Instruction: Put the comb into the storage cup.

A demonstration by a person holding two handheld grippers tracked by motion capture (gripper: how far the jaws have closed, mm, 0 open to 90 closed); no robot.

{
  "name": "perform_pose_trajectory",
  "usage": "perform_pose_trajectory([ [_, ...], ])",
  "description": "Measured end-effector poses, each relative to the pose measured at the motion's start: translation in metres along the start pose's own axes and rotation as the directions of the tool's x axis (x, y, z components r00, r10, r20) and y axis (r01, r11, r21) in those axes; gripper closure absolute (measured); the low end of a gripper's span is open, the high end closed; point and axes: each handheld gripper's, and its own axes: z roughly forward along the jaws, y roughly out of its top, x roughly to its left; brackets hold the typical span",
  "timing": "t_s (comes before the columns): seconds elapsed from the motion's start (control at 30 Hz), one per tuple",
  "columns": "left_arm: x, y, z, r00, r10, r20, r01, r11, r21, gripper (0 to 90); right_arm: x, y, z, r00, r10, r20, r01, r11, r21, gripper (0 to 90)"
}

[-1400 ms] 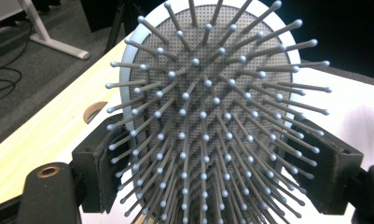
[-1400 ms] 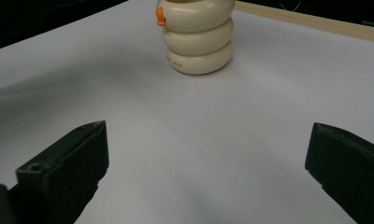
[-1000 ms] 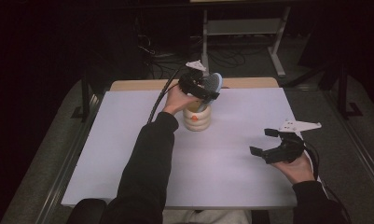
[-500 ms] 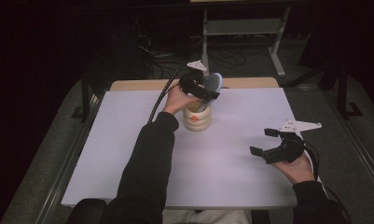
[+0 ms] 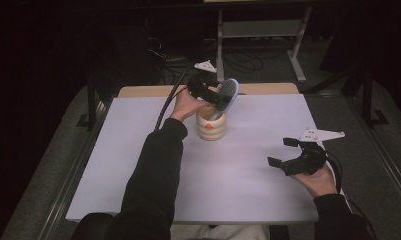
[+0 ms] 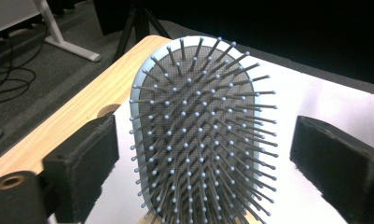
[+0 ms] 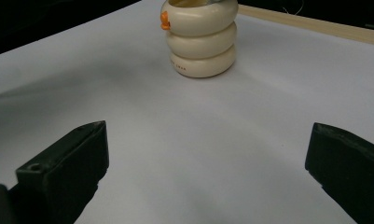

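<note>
Hairbrush stands handle-down in a cream ringed cup, at the far middle of the white table; bristled head leans right, above the cup's rim. Left gripper sits at the brush head, jaws just opening, now released: pads stand clear on both sides, brush between them untouched. Cup bears a small orange mark. Right gripper hovers at near right, well apart from the cup, jaws spread wide, holding nothing.
</note>
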Motion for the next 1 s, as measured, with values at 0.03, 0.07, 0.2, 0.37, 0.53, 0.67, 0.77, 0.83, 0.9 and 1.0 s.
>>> perform_pose_trajectory([
  [0.03,0.000,0.000,-0.004,1.0000,-0.005,0.003,0.005,1.0000,-0.001,3.5,0.000,0.000,0.000,1.0000,0.000,0.000,0.000,1.000,0.002,0.0],
  [0.07,0.000,0.000,-0.004,1.0000,-0.005,0.003,0.005,1.0000,-0.001,2.3,0.000,0.000,0.000,1.0000,0.000,0.000,0.000,1.000,0.002,0.0],
  [0.2,0.000,-0.002,-0.012,0.9998,-0.017,0.007,0.017,0.9998,-0.010,0.0,0.000,0.000,0.000,1.0000,0.001,0.001,-0.001,1.000,0.001,0.0],
  [0.37,-0.001,-0.006,-0.024,0.9999,-0.015,0.009,0.015,0.9983,-0.056,0.0,0.000,0.000,0.000,1.0000,0.000,0.003,0.000,1.000,0.002,0.0],
  [0.53,-0.002,-0.009,-0.034,0.9999,-0.011,0.005,0.011,0.9980,-0.062,0.0,0.000,0.000,0.001,1.0000,0.000,0.003,0.000,1.000,0.004,0.0],
  [0.67,-0.002,-0.012,-0.044,0.9999,-0.009,-0.006,0.008,0.9976,-0.068,0.0,0.000,0.000,0.001,1.0000,0.000,0.003,0.000,1.000,0.004,0.0],
  [0.77,-0.003,-0.016,-0.052,0.9999,-0.008,-0.012,0.007,0.9973,-0.074,0.0,0.001,0.000,0.001,1.0000,0.000,0.004,0.000,1.000,0.004,0.0],
  [0.83,-0.003,-0.020,-0.056,0.9999,-0.011,-0.012,0.011,0.9970,-0.077,0.0,0.001,0.000,0.001,1.0000,0.000,0.004,0.000,1.000,0.006,0.0],
  [0.9,-0.003,-0.024,-0.060,0.9998,-0.015,-0.011,0.014,0.9967,-0.080,0.0,0.001,0.000,0.001,1.0000,0.000,0.004,0.000,1.000,0.004,0.0],
  [1.0,-0.003,-0.030,-0.066,0.9998,-0.015,-0.013,0.014,0.9963,-0.085,0.0,0.001,0.000,0.001,1.0000,0.000,0.005,0.000,1.000,0.004,0.0],
])
